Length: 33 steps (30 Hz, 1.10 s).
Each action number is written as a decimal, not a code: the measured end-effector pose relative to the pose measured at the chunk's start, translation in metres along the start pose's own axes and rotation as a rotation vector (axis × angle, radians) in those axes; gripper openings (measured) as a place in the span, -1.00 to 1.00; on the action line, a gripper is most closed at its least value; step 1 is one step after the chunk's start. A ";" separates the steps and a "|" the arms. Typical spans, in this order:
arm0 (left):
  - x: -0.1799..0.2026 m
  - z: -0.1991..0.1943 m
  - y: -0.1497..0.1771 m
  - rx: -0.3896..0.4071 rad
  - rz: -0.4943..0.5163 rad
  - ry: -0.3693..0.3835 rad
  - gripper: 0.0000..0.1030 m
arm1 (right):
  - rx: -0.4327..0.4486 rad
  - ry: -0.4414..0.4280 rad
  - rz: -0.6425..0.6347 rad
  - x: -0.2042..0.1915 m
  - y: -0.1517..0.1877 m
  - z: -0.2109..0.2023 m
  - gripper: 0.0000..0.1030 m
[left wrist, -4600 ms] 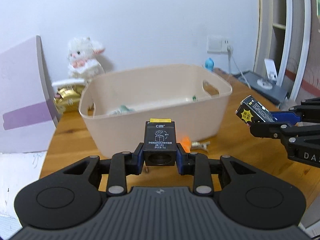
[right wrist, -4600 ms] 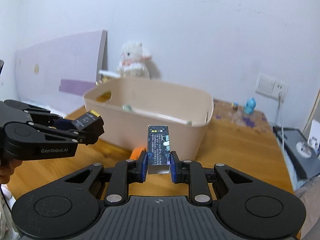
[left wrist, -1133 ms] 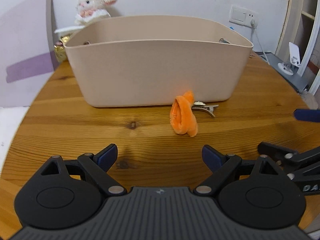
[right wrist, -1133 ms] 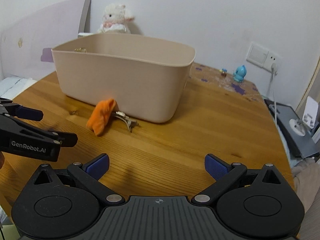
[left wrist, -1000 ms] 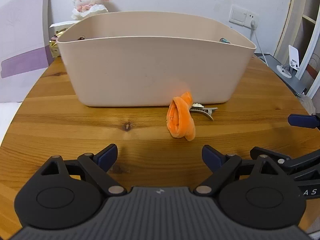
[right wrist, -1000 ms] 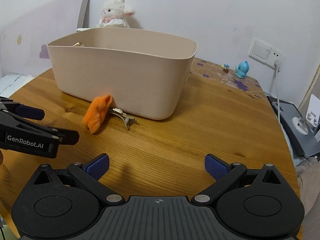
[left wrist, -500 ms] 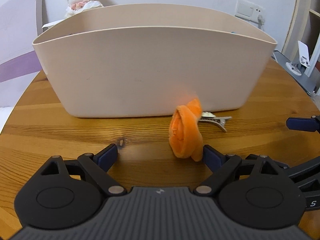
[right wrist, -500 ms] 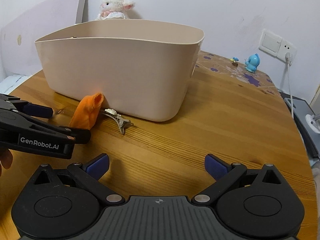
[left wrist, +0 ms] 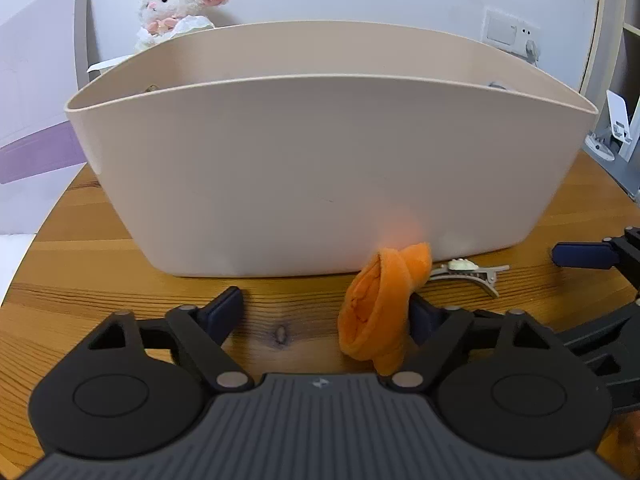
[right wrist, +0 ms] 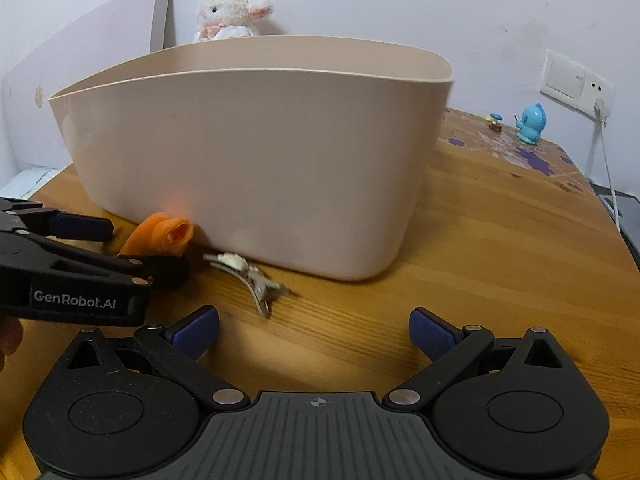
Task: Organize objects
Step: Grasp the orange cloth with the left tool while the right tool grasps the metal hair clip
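Your left gripper point(left wrist: 324, 308) sits low over the table point(left wrist: 80, 280) with its jaws spread wide and nothing pinched. The orange cloth point(left wrist: 380, 304) lies between the 2 fingers, hard against the right one; from the left wrist view it seems to touch that finger's pad, though the cloth hides the contact, so you cannot be sure. The left finger is well clear of it. In the right wrist view the same gripper point(right wrist: 132, 246) shows 1 finger behind the cloth point(right wrist: 160, 236) and 1 in front.

Your right gripper point(right wrist: 314, 330) is also spread wide, empty, and touches nothing. The hair clip point(right wrist: 252, 276) lies on the wood just ahead of it, nearer its left finger, and apart from both.

The cloth rests on the table right at the foot of the bin point(left wrist: 320, 160), and the clip point(left wrist: 468, 272) lies just beside it, close to the bin's near wall.

Count: 1 cloth, 1 clip, 1 bin, 2 grippers. Behind the bin stands 1 plush lamb point(right wrist: 232, 12); far right on the table is 1 blue figurine point(right wrist: 530, 122).
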State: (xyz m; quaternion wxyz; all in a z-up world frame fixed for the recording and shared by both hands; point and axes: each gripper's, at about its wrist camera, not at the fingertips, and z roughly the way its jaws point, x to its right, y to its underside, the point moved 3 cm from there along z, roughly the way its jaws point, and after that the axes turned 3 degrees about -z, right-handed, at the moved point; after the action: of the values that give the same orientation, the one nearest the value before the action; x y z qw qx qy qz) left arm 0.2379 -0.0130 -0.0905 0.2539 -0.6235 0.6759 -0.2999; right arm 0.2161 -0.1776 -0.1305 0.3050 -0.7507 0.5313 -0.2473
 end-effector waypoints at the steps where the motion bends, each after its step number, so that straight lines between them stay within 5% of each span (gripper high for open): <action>1: -0.002 0.000 -0.001 0.003 -0.001 -0.001 0.47 | 0.004 0.000 -0.003 -0.002 -0.001 0.001 0.98; 4: -0.008 -0.001 -0.003 0.005 -0.010 -0.004 0.30 | 0.013 -0.004 -0.007 -0.008 -0.003 0.005 0.92; 12: -0.011 -0.007 -0.002 0.011 -0.012 -0.005 -0.19 | 0.029 -0.011 0.001 -0.016 -0.009 0.003 0.35; 21: -0.009 -0.015 0.006 0.011 -0.010 0.003 -0.42 | 0.029 -0.024 -0.029 -0.025 -0.011 -0.008 -0.64; 26: -0.014 -0.020 0.012 0.007 -0.009 0.003 -0.42 | -0.011 -0.047 -0.015 -0.029 -0.009 -0.016 -0.65; 31: -0.019 -0.026 0.017 0.010 -0.007 0.013 -0.41 | -0.030 -0.078 -0.010 -0.032 -0.010 -0.020 0.02; 33: -0.020 -0.028 0.018 0.011 -0.005 0.015 -0.41 | -0.028 -0.051 -0.032 -0.035 -0.011 -0.017 0.11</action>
State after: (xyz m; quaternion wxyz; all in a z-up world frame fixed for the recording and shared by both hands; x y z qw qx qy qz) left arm 0.2075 0.0100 -0.0852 0.2512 -0.6217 0.6746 -0.3089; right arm 0.2006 -0.1454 -0.1124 0.3039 -0.7693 0.5148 -0.2254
